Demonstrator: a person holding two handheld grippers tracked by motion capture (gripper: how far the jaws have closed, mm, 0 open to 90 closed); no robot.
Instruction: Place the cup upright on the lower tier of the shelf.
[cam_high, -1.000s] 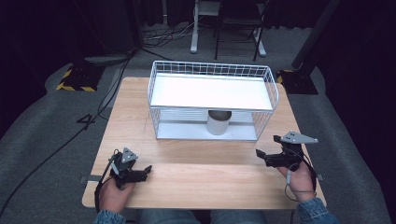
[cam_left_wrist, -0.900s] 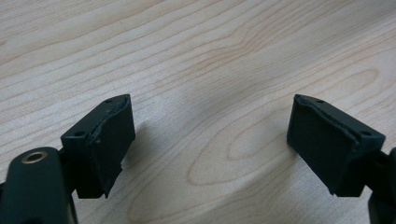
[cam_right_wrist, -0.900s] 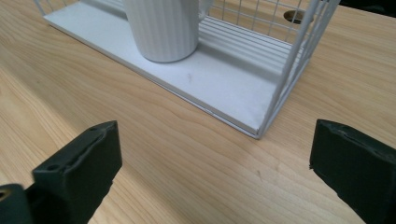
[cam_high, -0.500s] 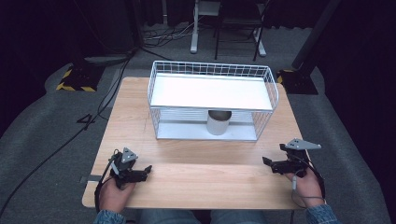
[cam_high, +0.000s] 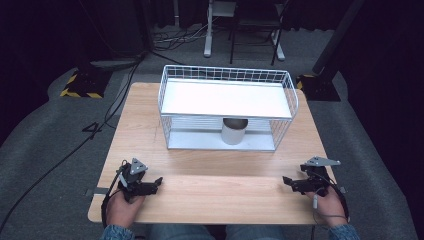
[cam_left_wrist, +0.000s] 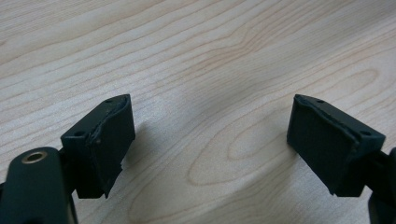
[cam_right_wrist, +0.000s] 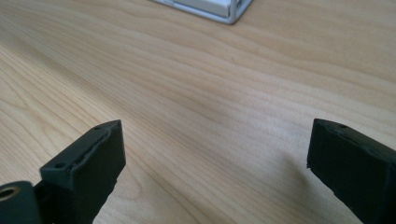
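A white wire rack (cam_high: 227, 100) with a flat white shelf stands at the back middle of the wooden table (cam_high: 210, 185). Under the shelf sits a grey cylindrical cup (cam_high: 233, 130). My left gripper (cam_high: 156, 183) rests low at the table's front left, open, with only bare wood between its jaws (cam_left_wrist: 210, 135). My right gripper (cam_high: 288, 181) sits at the front right, also open over bare wood (cam_right_wrist: 215, 154). A corner of the rack's base (cam_right_wrist: 219, 10) shows at the top of the right gripper view.
The table stands on grey carpet with cables (cam_high: 75, 145) trailing at the left. A yellow-black striped block (cam_high: 80, 84) lies on the floor at the back left, and chair legs (cam_high: 250, 30) stand behind the table.
My right gripper has moved back toward the front edge and lower to the table. The left gripper has stayed put.
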